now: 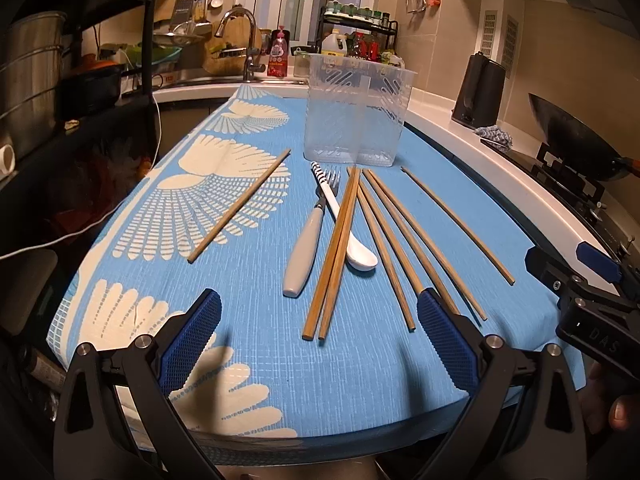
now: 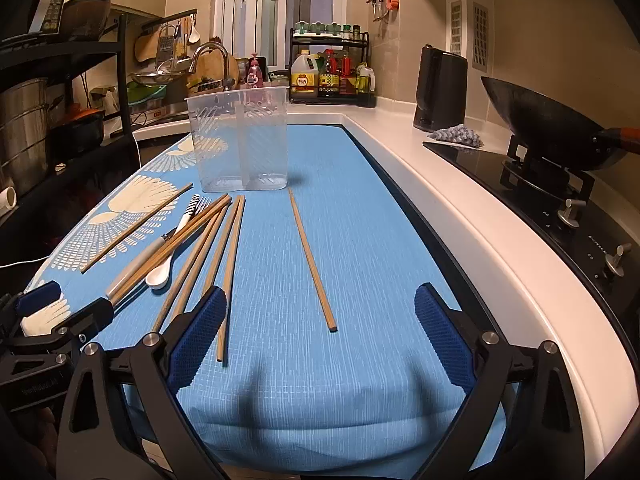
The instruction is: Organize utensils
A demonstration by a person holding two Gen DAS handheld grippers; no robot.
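Several wooden chopsticks [image 1: 340, 248] lie on the blue cloth [image 1: 256, 360], with one apart at the left [image 1: 240, 206] and one at the right [image 1: 458, 226]. A grey-handled fork [image 1: 306, 252] and a white spoon [image 1: 352, 246] lie among them. A clear two-compartment holder [image 1: 356, 108] stands upright behind them. My left gripper [image 1: 318, 336] is open and empty, hovering near the front edge. My right gripper [image 2: 320, 340] is open and empty, above the near end of the lone right chopstick [image 2: 312, 264]. The holder also shows in the right wrist view [image 2: 240, 140].
A white counter [image 2: 480, 208] runs along the right with a black kettle [image 2: 440, 88], a grey cloth [image 2: 456, 136] and a wok on the hob [image 2: 548, 128]. A sink and tap [image 1: 244, 40] stand behind. A dark shelf rack [image 1: 80, 60] stands at the left.
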